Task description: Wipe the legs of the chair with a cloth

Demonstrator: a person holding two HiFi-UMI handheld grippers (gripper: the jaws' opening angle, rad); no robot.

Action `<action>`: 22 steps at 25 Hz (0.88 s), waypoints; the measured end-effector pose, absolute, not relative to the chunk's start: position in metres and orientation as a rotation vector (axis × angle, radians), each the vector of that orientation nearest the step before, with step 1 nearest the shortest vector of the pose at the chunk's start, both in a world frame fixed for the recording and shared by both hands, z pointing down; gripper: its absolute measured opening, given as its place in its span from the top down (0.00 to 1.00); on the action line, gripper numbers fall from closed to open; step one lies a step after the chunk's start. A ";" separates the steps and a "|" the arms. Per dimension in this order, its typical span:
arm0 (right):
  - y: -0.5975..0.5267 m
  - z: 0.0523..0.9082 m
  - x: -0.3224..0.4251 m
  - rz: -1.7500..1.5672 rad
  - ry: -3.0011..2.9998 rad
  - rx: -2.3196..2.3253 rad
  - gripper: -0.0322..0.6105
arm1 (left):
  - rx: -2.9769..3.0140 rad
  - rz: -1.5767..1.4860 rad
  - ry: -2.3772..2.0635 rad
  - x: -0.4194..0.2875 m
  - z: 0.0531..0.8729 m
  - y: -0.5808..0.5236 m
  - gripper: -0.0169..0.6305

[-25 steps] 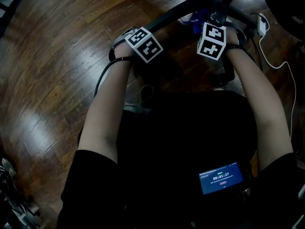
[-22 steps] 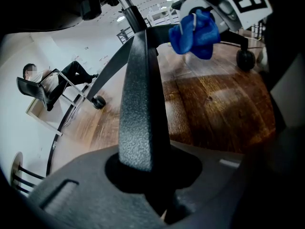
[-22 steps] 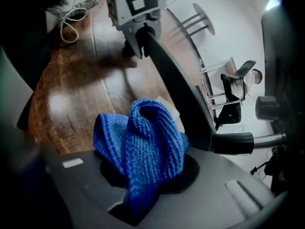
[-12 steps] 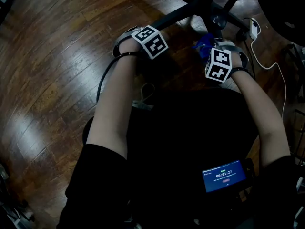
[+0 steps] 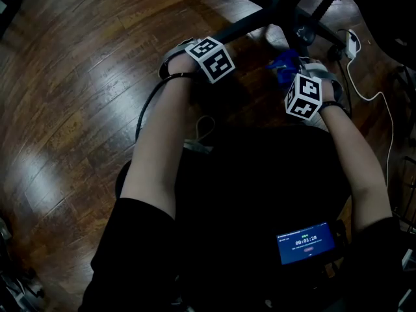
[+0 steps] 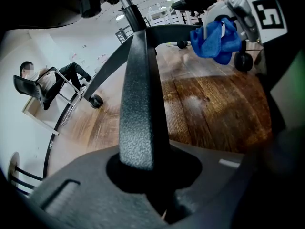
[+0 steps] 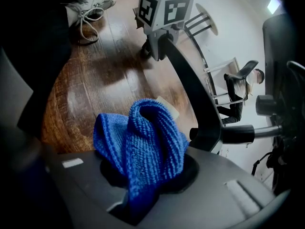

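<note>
The left gripper [image 6: 157, 194] is clamped on a black textured chair leg [image 6: 140, 104], which runs from between its jaws toward 12 o'clock in the left gripper view. The right gripper [image 7: 143, 199] pinches a bunched blue cloth [image 7: 143, 137], with the same leg passing just beside the cloth at its 3 o'clock. In the head view the cloth sits at 1 o'clock above the wooden floor [image 5: 78, 109], near the chair's hub. Whether the cloth touches a leg cannot be told.

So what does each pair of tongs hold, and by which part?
Left tongs clamp a black chair leg toward its outer end; right tongs pinch the blue cloth by a bunched fold.
</note>
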State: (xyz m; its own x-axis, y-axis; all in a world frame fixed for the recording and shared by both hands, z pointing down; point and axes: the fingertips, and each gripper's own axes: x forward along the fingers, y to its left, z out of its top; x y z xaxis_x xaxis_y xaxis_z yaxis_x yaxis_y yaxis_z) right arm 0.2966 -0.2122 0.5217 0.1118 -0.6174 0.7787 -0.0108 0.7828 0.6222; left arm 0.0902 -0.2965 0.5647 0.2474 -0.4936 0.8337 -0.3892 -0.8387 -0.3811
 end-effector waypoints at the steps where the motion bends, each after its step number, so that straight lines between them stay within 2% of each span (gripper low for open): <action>1: -0.213 0.521 0.297 -0.486 -1.416 0.564 0.82 | -2.410 -1.663 0.846 0.091 0.565 -0.295 0.88; 5: -0.225 0.517 0.318 -0.458 -1.446 0.632 0.82 | -2.467 -1.671 0.758 0.110 0.565 -0.273 0.88; 9: -0.236 0.516 0.363 -0.348 -1.454 0.758 0.82 | -2.537 -1.687 0.624 0.158 0.568 -0.229 0.78; 11: -0.229 0.517 0.361 -0.259 -1.535 0.814 0.82 | -2.614 -1.653 0.512 0.179 0.568 -0.206 0.74; 14: -0.217 0.503 0.321 -0.235 -1.755 0.853 0.82 | -2.690 -1.603 0.268 0.195 0.567 -0.176 0.67; 18: -0.208 0.457 0.236 -0.332 -2.082 0.865 0.82 | -2.734 -1.517 0.117 0.196 0.563 -0.167 0.66; 22: -0.202 0.460 0.158 -0.316 -2.228 0.772 0.82 | -2.786 -1.430 0.028 0.194 0.561 -0.163 0.65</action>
State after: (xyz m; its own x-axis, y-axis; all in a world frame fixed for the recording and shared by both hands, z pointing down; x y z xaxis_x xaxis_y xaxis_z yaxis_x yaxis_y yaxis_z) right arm 0.1581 -0.2021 0.4595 -0.5413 -0.6155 0.5729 -0.4319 0.7881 0.4387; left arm 0.1938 -0.1631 0.5610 0.5827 -0.0205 0.8124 -0.0117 -0.9998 -0.0168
